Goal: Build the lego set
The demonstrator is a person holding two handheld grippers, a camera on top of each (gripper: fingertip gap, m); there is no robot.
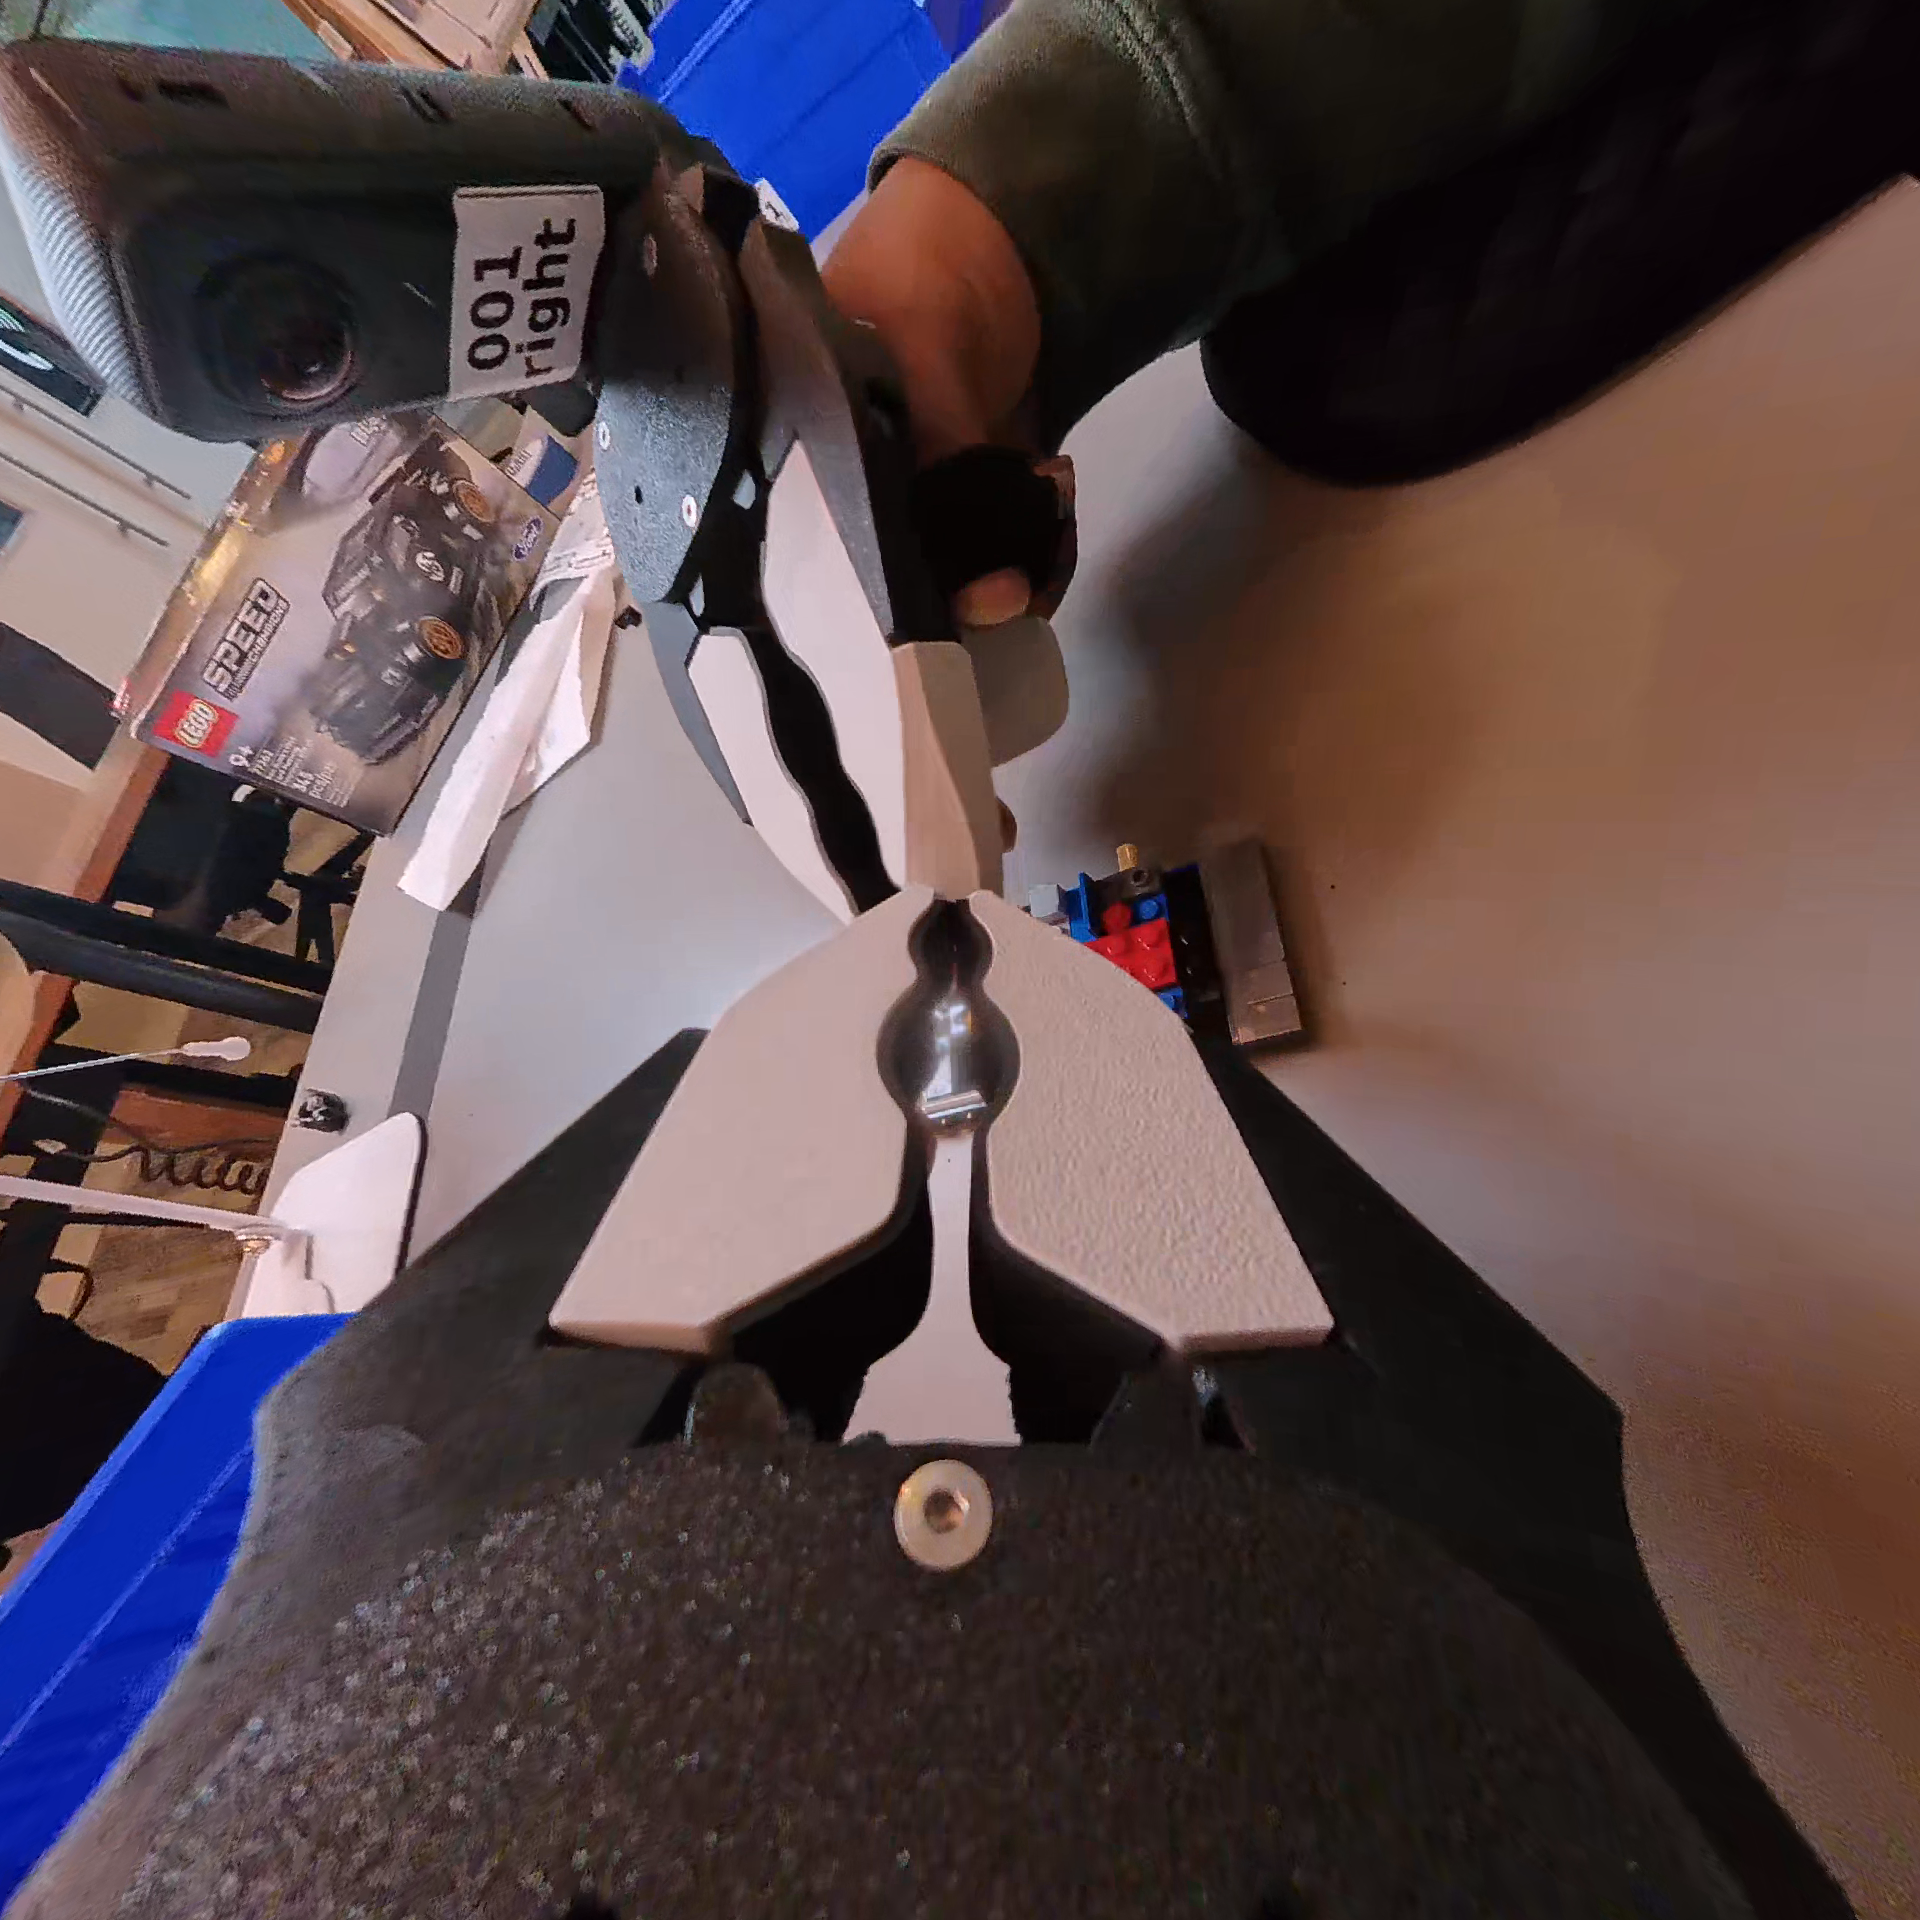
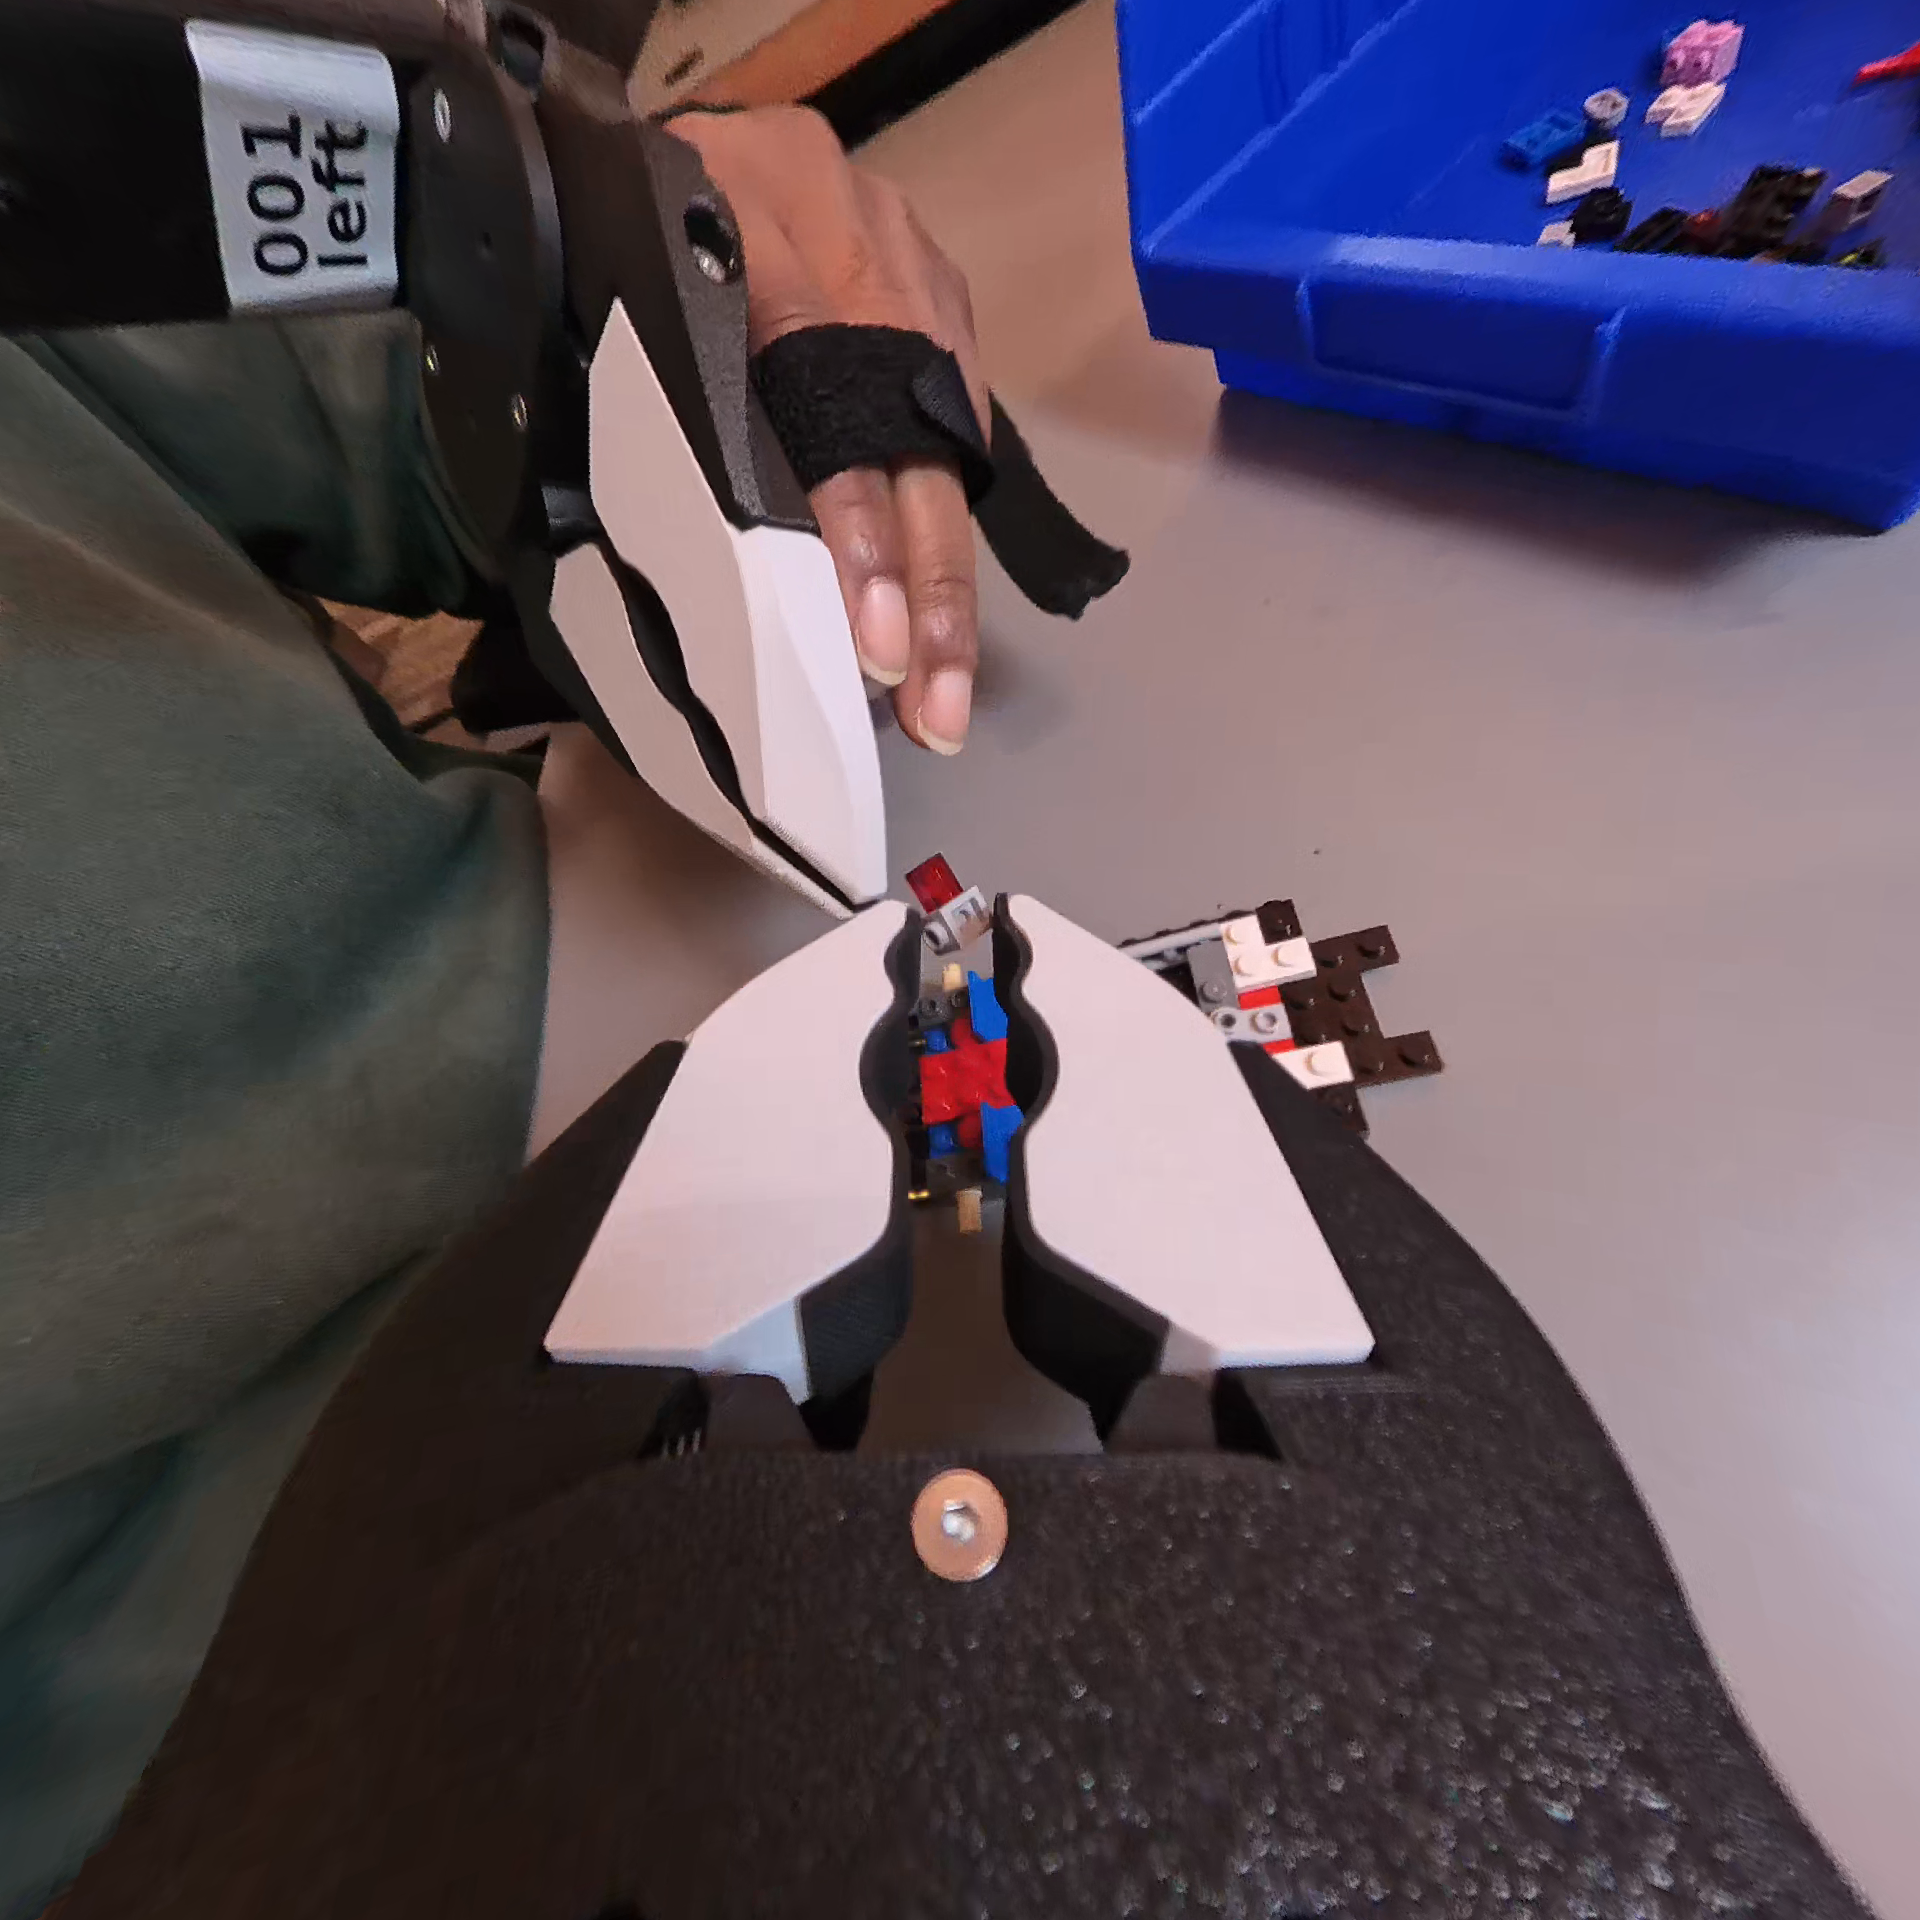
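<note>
My right gripper [image 2: 956,912] is shut on a small assembly of red, blue and black bricks [image 2: 966,1081], held above the grey table [image 2: 1455,779]. A small clear red piece [image 2: 935,881] and a grey piece [image 2: 961,923] sit at the assembly's far end. My left gripper [image 1: 951,902] is shut, with a small grey piece [image 1: 951,1055] between its fingers. Its tips [image 2: 857,896] touch the right gripper's left fingertip, beside the red piece. In the left wrist view the right gripper [image 1: 902,883] comes in from above and the assembly [image 1: 1132,945] shows just right of the tips.
A flat black, white and grey plate build [image 2: 1330,1008] lies on the table right of my right gripper. A blue bin [image 2: 1455,312] with several loose pieces stands at the far right. A toy set box [image 1: 343,623] and paper [image 1: 509,748] lie at the table's far side. Another blue bin [image 1: 104,1507] is close by. The tips of both grippers are at nearly the same place.
</note>
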